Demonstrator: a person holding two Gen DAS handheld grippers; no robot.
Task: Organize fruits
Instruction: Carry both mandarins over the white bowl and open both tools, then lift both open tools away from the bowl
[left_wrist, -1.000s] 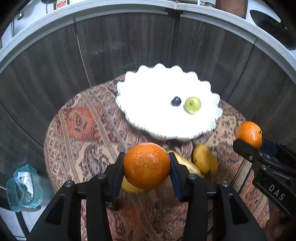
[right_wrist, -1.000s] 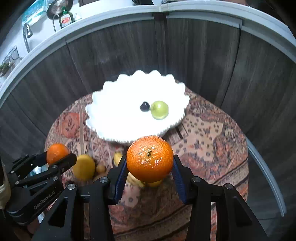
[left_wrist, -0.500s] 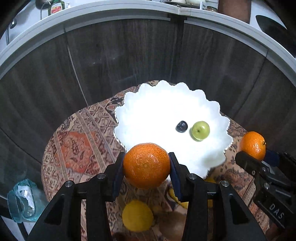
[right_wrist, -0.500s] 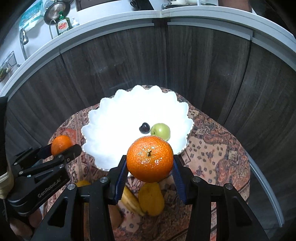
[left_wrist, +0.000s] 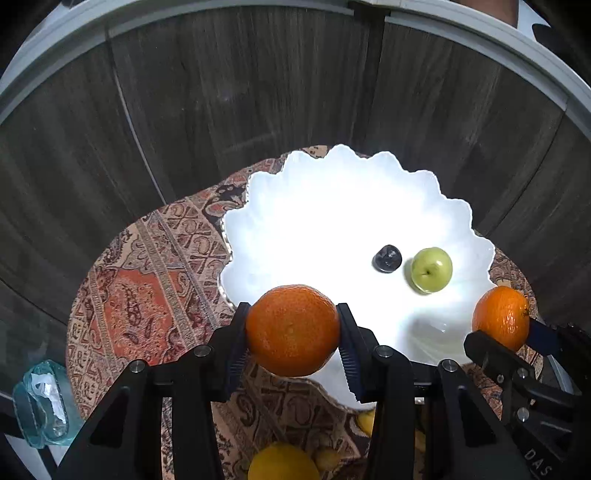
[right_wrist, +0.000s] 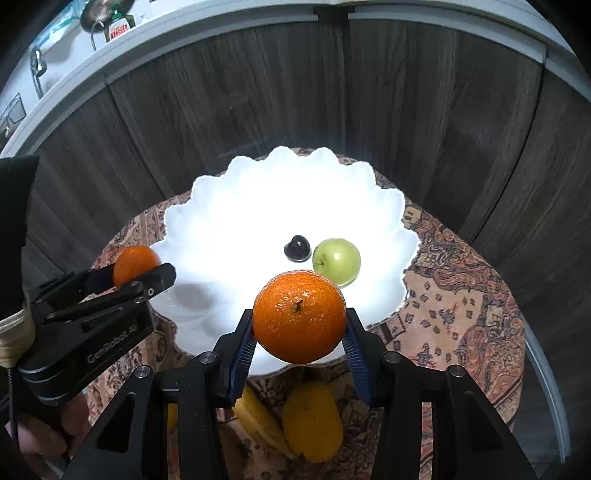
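While clamped, right orange stem faces camera, above scalloped bowl

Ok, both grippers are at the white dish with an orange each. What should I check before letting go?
1. Left gripper clamped on its orange: ok.
2. Right gripper clamped on its orange: ok.
3. Both oranges over the white dish: ok, near its front rim.
4. Landing spots clear of green apple and dark fruit: ok.
5. Height above dish: cannot tell.
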